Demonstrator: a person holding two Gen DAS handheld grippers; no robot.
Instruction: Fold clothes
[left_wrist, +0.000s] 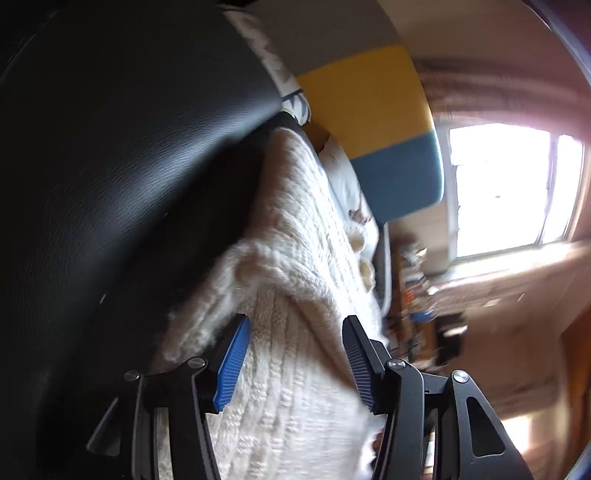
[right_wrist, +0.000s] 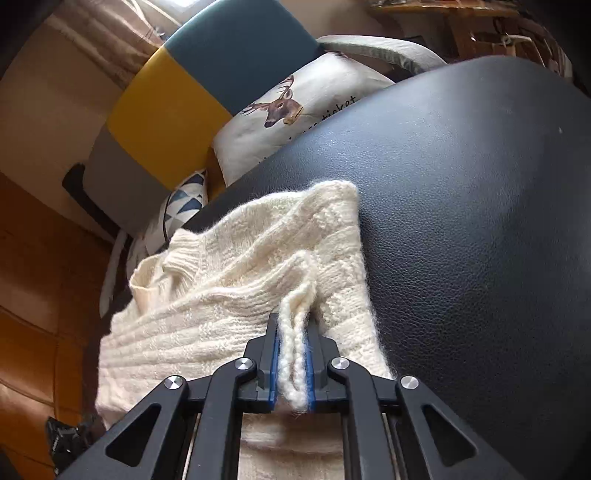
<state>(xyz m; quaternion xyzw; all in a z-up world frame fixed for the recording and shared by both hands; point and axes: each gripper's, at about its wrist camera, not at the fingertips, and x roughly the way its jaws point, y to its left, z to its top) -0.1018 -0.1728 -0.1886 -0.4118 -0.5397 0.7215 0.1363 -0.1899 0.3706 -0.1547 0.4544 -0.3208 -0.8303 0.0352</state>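
A cream cable-knit sweater (left_wrist: 295, 258) lies on a black leather surface (left_wrist: 129, 147). In the left wrist view my left gripper (left_wrist: 295, 325) stands open, its blue pads (left_wrist: 234, 354) either side of a raised fold of the knit, with fabric between and under the fingers. In the right wrist view the same sweater (right_wrist: 229, 295) is bunched on the black leather (right_wrist: 480, 221), with a ribbed cuff or collar at its left. My right gripper (right_wrist: 293, 332) is shut on a doubled edge of the sweater, which sticks up between the blue pads.
A chair back in grey, yellow and teal blocks (right_wrist: 177, 103) stands behind the black surface, with a deer-print cushion (right_wrist: 288, 118) and a triangle-pattern cushion (right_wrist: 184, 206) on it. A bright window (left_wrist: 509, 188) and a cluttered wooden floor (left_wrist: 480, 314) lie to the right.
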